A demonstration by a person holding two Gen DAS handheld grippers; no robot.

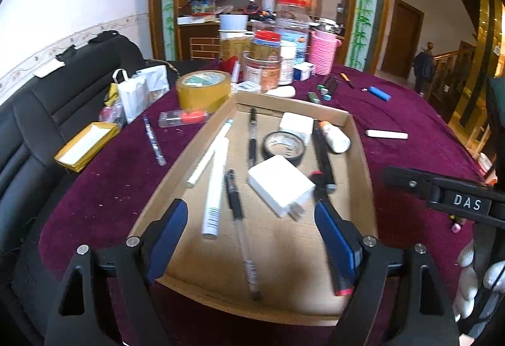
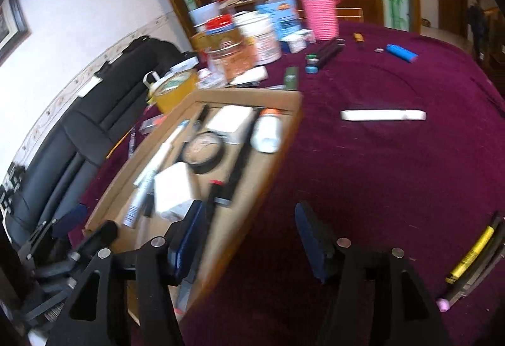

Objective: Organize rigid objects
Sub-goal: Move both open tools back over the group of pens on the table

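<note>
Your left gripper (image 1: 252, 235) gapes empty over the cardboard tray (image 1: 359, 156) | right gripper (image 2: 249, 238) released beside it | tray holds pens, charger (image 1: 279, 183), tape | white stick (image 2: 382, 115), blue lighter (image 2: 401, 53) left on the cloth.

tray (image 1: 358, 137): 1 | chargers (image 1: 281, 185): 2 | tape rolls (image 1: 203, 90): 2 | lighter (image 1: 380, 93): 1

Soft, even indoor light fills both views, with warm glare off the gold trim at far right in the left wrist view. The right wrist view smears with motion blur, cardboard tray (image 2: 281, 137) edges streaking. Fisheye bending darkens every corner.
</note>
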